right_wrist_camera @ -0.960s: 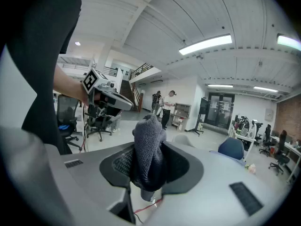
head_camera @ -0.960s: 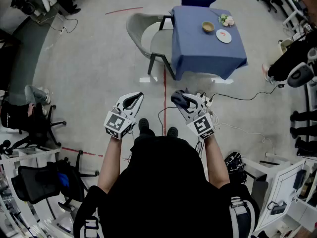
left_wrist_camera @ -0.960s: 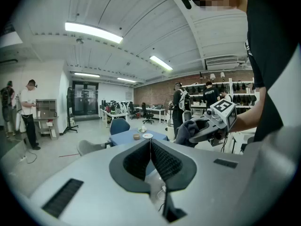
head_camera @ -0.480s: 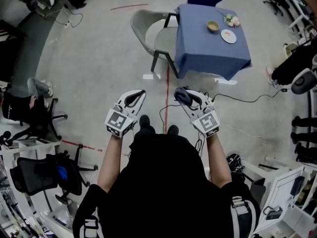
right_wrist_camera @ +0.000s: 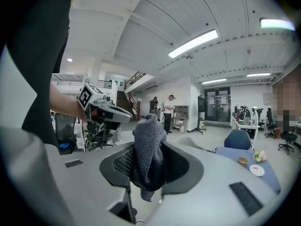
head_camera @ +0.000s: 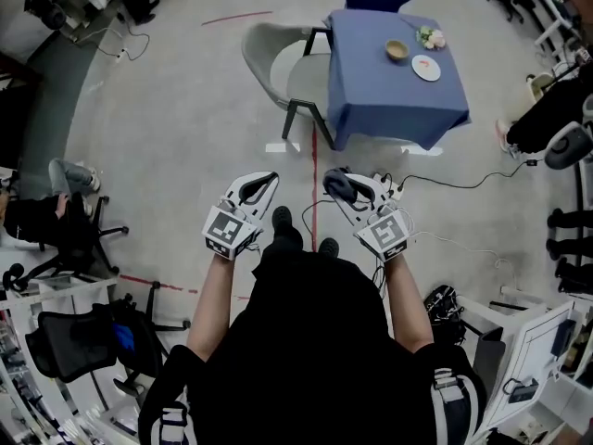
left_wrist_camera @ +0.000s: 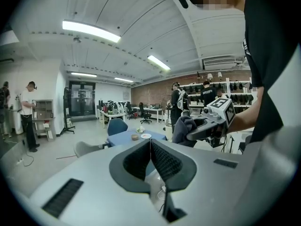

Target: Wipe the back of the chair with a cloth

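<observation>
Open-plan robotics lab or workshop, not a home. The bare grey concrete floor [head_camera: 185,128] is marked with red tape lines [head_camera: 313,151]. Landmark: a small square table under a blue cloth [head_camera: 394,91], staged mid-floor with a grey shell chair [head_camera: 278,63] at its left side. Loose black cables [head_camera: 463,185] lie in front of the table. Black swivel office chairs [head_camera: 74,341] and white workbenches [head_camera: 523,341] stand well away from it. Beyond the table are a brick back wall [left_wrist_camera: 155,91], racks of gear [left_wrist_camera: 235,89], glass double doors [left_wrist_camera: 81,100] and a standing person [left_wrist_camera: 28,114]. Long strip lights [left_wrist_camera: 89,31] overhead.
</observation>
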A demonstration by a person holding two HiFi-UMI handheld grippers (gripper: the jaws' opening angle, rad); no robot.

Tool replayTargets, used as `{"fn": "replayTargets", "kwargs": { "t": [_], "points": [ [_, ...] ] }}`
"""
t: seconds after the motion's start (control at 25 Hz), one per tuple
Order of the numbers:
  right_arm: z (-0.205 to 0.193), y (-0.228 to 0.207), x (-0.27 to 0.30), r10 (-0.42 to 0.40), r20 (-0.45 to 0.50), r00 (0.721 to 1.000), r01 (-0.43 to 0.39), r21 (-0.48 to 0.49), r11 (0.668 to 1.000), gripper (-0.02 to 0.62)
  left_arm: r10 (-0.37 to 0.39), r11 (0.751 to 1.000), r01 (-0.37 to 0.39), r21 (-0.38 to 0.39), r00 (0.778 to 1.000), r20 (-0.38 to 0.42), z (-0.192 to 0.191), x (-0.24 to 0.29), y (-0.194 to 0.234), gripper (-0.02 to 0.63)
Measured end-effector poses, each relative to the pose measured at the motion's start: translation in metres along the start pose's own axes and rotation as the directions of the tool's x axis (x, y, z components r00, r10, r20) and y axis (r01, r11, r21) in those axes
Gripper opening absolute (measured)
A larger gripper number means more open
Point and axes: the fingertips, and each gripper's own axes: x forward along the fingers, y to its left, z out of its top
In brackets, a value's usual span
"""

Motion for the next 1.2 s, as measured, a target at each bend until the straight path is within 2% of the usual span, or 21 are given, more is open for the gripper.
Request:
{"fn": "replayTargets", "kwargs": {
  "t": [0.36, 0.88, 1.2],
  "points": [
    [0.019, -0.034, 0.036, -0.088, -0.01, 0.996, 0.088, 0.069, 0.994, 0.149, -0.078, 0.997, 0.077, 0.02, 0.997, 0.03, 0.023, 0.03, 0.061, 0.023],
    [0.045, -0.049, 0.158, -0.092, -0.031, 0.995, 0.094, 0.056, 0.994, 0.149, -0.082, 0.996, 0.083, -0.011, 0.996, 0.037, 0.012, 0.029, 0.189, 0.023],
    [0.054, -0.05, 0.213, -0.117, -0.048, 0.992, 0.12, 0.06, 0.991, 0.149, -0.116, 0.993, 0.117, -0.015, 0.992, 0.039, 0.006, 0.023, 0.244, 0.023]
  ]
}}
